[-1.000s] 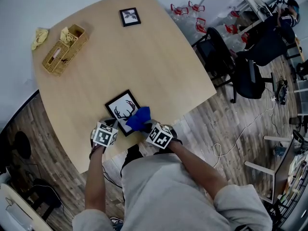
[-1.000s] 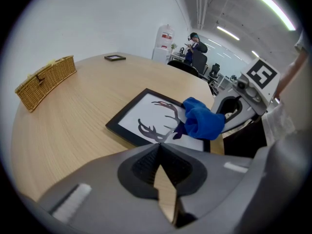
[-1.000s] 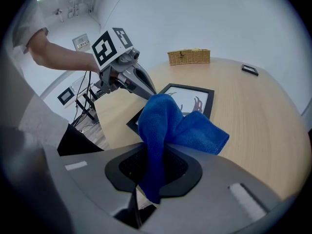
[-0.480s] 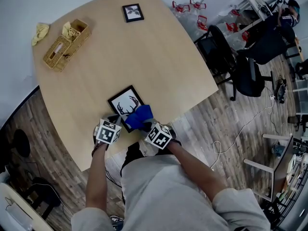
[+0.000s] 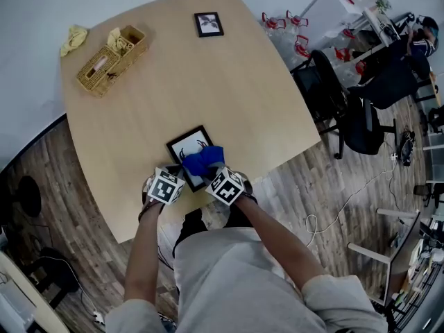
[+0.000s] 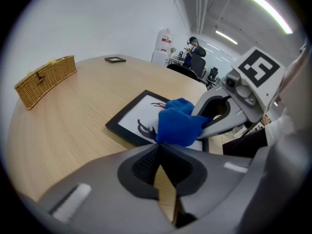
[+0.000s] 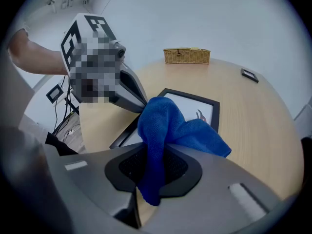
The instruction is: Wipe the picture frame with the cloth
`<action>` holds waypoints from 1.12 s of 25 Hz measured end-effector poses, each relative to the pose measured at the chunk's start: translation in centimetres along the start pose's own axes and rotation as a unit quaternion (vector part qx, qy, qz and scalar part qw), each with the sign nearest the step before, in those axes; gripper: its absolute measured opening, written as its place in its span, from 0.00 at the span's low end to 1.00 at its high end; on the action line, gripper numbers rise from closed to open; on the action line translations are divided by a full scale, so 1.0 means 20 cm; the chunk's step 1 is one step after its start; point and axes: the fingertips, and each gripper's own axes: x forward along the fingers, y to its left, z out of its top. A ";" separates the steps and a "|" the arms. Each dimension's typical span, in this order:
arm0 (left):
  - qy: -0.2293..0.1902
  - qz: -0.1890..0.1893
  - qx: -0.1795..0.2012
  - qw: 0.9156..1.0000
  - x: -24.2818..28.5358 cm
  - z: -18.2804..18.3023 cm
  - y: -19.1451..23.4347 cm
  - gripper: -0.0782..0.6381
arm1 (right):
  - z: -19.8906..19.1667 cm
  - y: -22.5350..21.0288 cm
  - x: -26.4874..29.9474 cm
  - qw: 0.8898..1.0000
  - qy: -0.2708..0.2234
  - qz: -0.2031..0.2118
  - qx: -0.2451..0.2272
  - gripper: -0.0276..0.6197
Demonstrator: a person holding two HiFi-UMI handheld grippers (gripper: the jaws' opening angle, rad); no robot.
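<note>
- Picture frame point(image 5: 187, 146), black-edged with a dark antler drawing on white, lay flat on the wooden table point(image 5: 243, 89), close to the edge nearest the person.
- A blue cloth point(image 5: 203, 161) sat bunched on the frame's near part, covering some of the drawing.
- The right gripper point(image 7: 155, 156) had its jaws closed on a fold of the cloth. One end of the cloth hung down between the jaws toward the camera. The rest spilled forward onto the glass.
- The left gripper point(image 6: 158, 146) had its jaws brought together at the tips, with nothing caught between them.
- The left gripper's tips pointed at the frame's near edge, just beside the cloth. Whether they touched the frame could not be told.
- Both grippers were side by side at the table's edge, their marker cubes close together in the head view. Each was held at the end of a bare forearm.
- A wicker basket point(image 5: 111, 60) stood at the table's far left, well apart from the frame, with something pale yellow tucked in one end.
- A crumpled yellow rag point(image 5: 73, 39) lay just beyond the basket, near the table's corner.
- A smaller dark frame point(image 5: 209, 24) lay flat near the far edge of the table.
- Black office chairs point(image 5: 333, 96) stood on the wood floor off the table's right side.
</note>
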 end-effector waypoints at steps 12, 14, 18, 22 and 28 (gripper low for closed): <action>0.002 -0.013 0.012 1.000 -0.01 0.01 -0.02 0.18 | 0.20 -0.14 0.10 0.999 -0.035 -0.025 0.002 0.12; 0.005 -0.015 0.017 1.000 -0.01 0.01 -0.02 0.18 | 0.25 -0.18 0.12 0.999 -0.042 -0.033 0.000 0.12; 0.008 -0.015 0.027 1.000 0.00 0.00 -0.01 0.18 | 0.35 -0.23 0.17 0.998 -0.045 -0.040 -0.001 0.12; 0.007 -0.017 0.026 0.999 0.00 0.00 -0.01 0.18 | 0.43 -0.28 0.22 0.998 -0.048 -0.045 0.010 0.12; 0.004 -0.015 0.035 0.999 0.01 -0.02 -0.01 0.18 | 0.53 -0.30 0.23 0.997 -0.054 -0.054 0.011 0.12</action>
